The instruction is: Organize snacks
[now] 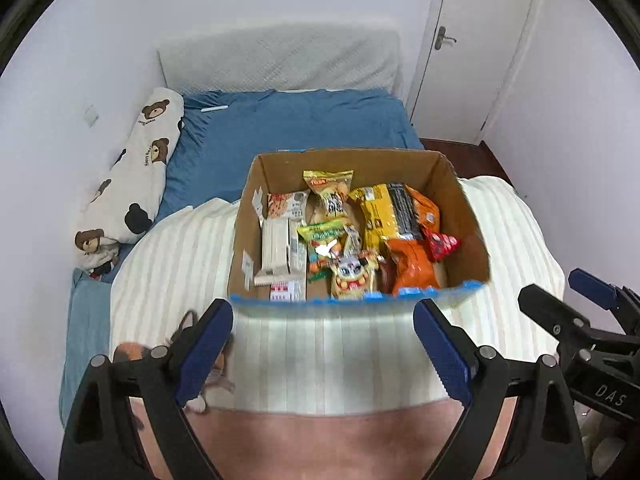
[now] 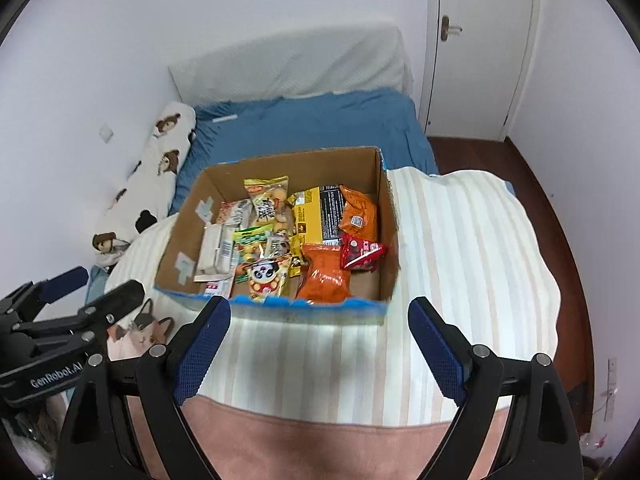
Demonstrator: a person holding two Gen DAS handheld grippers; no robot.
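Note:
An open cardboard box stands on a striped cream blanket on the bed. It holds several snack packs: an orange bag, a yellow bag, a red pack, a panda pack and a white carton. My left gripper is open and empty, just before the box's near edge. My right gripper is open and empty, also at the near edge. Each gripper shows in the other's view, the right one and the left one.
A bear-print bolster lies along the left wall. The blue sheet and a white headboard cushion lie behind the box. A door is at the back right. A pink cover lies nearest me.

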